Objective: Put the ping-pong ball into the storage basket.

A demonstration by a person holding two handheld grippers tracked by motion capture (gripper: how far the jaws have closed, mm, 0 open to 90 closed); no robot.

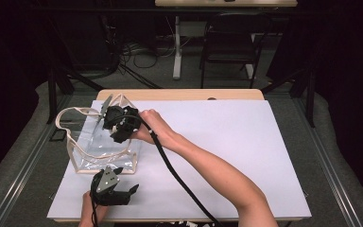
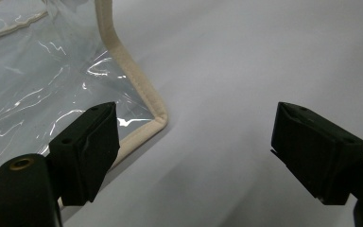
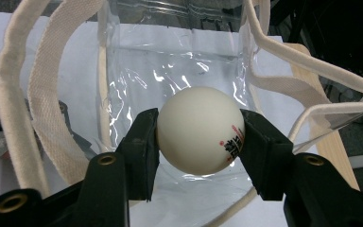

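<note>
1. White ball point(image 3: 201, 130) pinched between the pads of the right gripper point(image 1: 119, 124), over the open clear bag point(image 1: 105, 152) on the worktop point(image 1: 227, 142).
2. Right forearm stretched diagonally across, wrist bent.
3. Left gripper point(image 1: 133, 190) spread, empty, low beside the bag's corner.

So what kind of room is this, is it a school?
Probably a lab or recording studio, not a classroom. Dark curtains hang around the white-covered table, loose cables lie on the grey floor, and a person works with hand-held grippers: the right gripper holds a white ball over a clear bag.
</note>
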